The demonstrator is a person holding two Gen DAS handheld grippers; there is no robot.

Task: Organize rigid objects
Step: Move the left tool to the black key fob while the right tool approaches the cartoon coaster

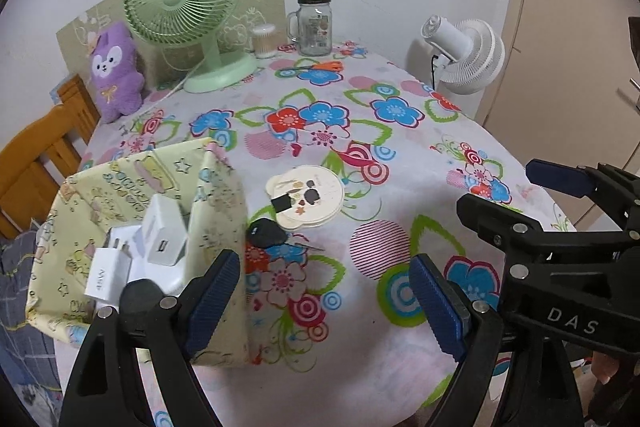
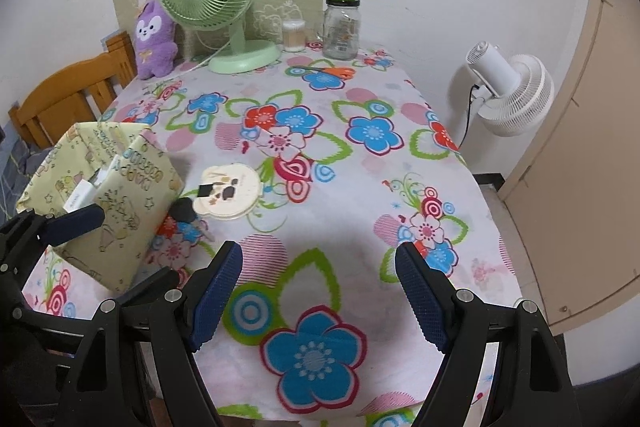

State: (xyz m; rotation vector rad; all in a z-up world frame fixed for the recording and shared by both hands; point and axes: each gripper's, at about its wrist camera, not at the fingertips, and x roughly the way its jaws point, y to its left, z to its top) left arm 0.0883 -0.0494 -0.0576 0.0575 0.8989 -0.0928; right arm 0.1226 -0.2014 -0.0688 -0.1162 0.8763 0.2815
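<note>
A: Task things: key fob [image 1: 262, 231] lies on cloth [image 1: 360, 367], touching box [image 1: 224, 267] wall on its right side; small black block [image 1: 281, 203] sits on bear-shaped tray [image 1: 306, 197] just beyond. Two white chargers [image 1: 160, 239] already inside box.

B: Grippers?

A: L gripper [image 1: 320, 303] released, jaws wide, nothing btwn, hovering near box front corner. R gripper [image 2: 318, 299] also released, empty, over bare cloth, well apart from fob.

B: Risks?

A: My read: box is soft-walled, paper-covered. L finger is close to the wall, so a low reach for fob could dent or shove box. Fob's key blade lies flat on cloth; pads could pinch fabric w/ it and drag tray. Block is small, could flick off tray if nudged. The 2 grippers sit close, could clash.

B: Legible text?

A: "DAS" on R gripper body, seen in L view. Charger print and box lettering too small or warped to read. Jar [image 1: 315, 23] label unreadable.
</note>
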